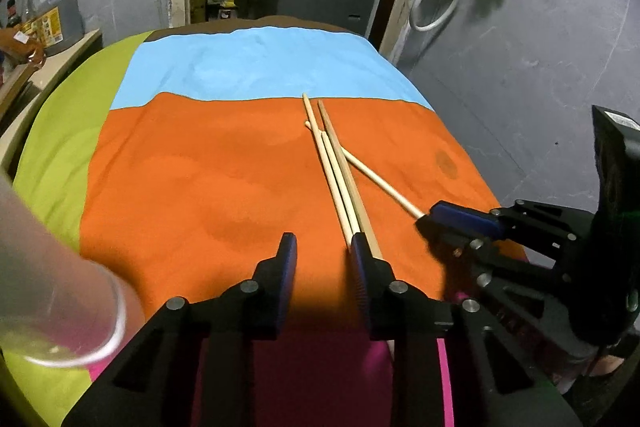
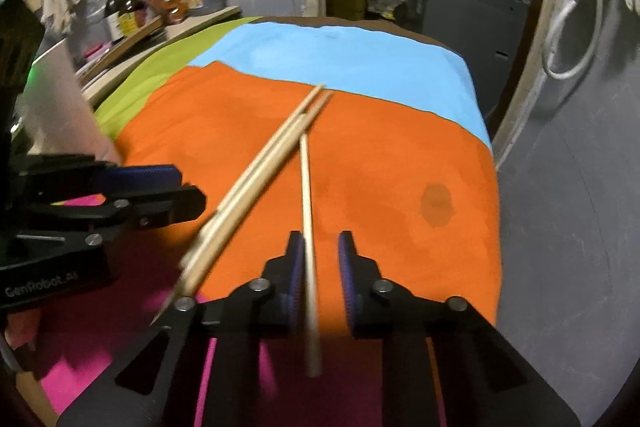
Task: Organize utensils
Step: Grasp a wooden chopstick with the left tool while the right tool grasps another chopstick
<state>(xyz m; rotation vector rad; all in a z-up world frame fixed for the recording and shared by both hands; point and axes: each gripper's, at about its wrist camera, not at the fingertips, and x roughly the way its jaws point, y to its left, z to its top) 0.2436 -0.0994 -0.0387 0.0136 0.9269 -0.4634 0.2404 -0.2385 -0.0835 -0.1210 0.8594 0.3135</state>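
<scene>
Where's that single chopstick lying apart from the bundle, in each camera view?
Left wrist: single chopstick right of centre, running from the bundle to the right gripper.
Right wrist: lower centre, between the open jaws.
Shared landmark: dark stain on the orange cloth.

Black angular left gripper (image 1: 324, 255), blue ribbed pads, silver round screws, matching right gripper (image 2: 320, 259), white "GenRobot.AI" lettering
</scene>
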